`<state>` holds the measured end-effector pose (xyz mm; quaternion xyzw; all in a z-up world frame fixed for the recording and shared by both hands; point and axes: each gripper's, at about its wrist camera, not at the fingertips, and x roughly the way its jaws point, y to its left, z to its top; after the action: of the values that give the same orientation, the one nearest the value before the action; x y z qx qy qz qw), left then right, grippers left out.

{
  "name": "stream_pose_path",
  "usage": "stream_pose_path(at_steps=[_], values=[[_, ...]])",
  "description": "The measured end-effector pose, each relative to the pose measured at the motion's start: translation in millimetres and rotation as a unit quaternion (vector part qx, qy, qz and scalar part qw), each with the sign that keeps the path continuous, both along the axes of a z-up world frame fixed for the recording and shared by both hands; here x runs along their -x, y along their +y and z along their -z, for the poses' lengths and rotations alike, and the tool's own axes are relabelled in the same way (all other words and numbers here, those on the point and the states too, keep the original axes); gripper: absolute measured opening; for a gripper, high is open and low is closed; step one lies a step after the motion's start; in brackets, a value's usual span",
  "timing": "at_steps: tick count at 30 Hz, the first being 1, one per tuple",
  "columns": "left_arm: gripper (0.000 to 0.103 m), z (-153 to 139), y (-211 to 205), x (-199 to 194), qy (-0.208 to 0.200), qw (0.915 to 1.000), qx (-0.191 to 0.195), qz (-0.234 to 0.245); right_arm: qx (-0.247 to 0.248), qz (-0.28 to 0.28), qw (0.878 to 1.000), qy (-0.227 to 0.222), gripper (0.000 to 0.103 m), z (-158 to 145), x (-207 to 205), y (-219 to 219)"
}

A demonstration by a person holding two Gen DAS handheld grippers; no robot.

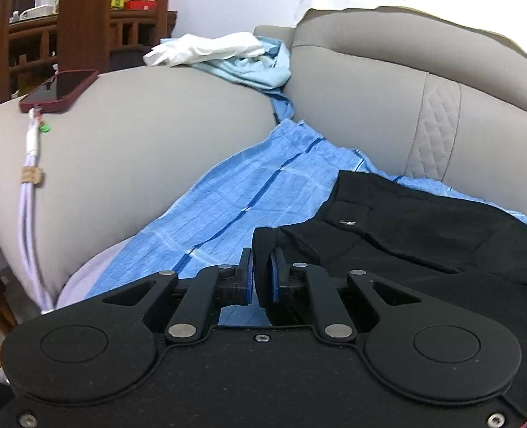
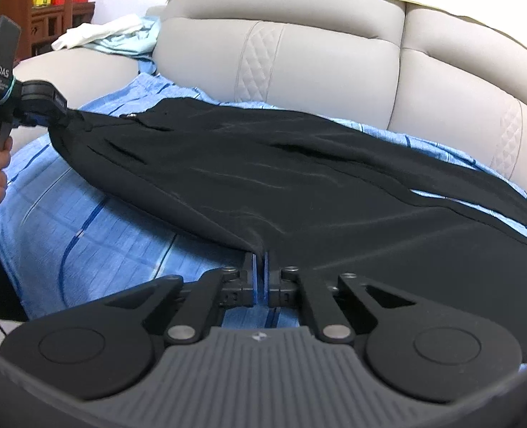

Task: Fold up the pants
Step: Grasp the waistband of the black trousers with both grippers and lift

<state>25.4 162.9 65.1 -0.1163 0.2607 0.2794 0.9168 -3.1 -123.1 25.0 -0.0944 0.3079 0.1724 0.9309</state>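
Black pants (image 2: 263,164) lie spread across a blue striped sheet (image 2: 95,235) on a grey sofa. My left gripper (image 1: 262,260) is shut on the waistband corner of the pants (image 1: 406,235), near a metal button (image 1: 347,222). It also shows in the right wrist view (image 2: 54,112), holding that corner at the far left. My right gripper (image 2: 259,260) is shut on the near edge of the pants, which rise slightly toward it.
A phone in a red case (image 1: 58,91) with a hanging strap lies on the sofa armrest (image 1: 138,149). White and light-blue clothes (image 1: 227,53) are piled at the armrest's back. Sofa back cushions (image 2: 317,60) rise behind. Wooden furniture (image 1: 77,18) stands at far left.
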Motion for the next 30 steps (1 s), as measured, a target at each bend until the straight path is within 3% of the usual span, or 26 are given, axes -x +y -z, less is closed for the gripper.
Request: stream_pose_path(at_steps=[4,8,11,12,13,14,15,17,23,30], values=[[0.010,8,3,10,0.024,0.9997,0.006,-0.006,-0.007,-0.007,0.999,0.032,0.004,5,9,-8],[0.011,29,6,7,0.077,0.9968,-0.005,-0.020,-0.009,-0.012,0.997,0.078,0.002,23,14,-11],[0.017,32,7,10,0.083,0.9963,-0.009,-0.020,-0.019,-0.013,0.993,0.113,0.006,36,11,-14],[0.024,28,6,13,0.073,0.9971,-0.012,-0.015,-0.023,-0.014,0.993,0.115,0.007,35,11,-15],[0.030,23,5,14,0.064,0.9977,-0.017,-0.010,-0.029,-0.019,0.993,0.112,0.016,31,11,-16],[0.042,16,5,14,0.056,0.9981,-0.024,-0.009,-0.035,-0.020,0.994,0.104,0.030,24,10,-18],[0.051,10,3,13,0.050,0.9982,-0.030,-0.010,-0.039,-0.019,0.995,0.095,0.033,17,8,-19],[0.056,-4,2,6,0.038,0.9986,-0.035,-0.008,-0.049,-0.010,0.996,0.079,0.042,3,-2,-24],[0.085,-40,-2,-33,0.007,0.9994,-0.007,0.032,-0.099,0.073,0.991,0.050,0.065,-25,-61,-51],[0.090,-62,-9,-130,0.017,0.9920,0.088,0.089,-0.160,0.149,0.974,0.065,0.087,-50,-176,-87]])
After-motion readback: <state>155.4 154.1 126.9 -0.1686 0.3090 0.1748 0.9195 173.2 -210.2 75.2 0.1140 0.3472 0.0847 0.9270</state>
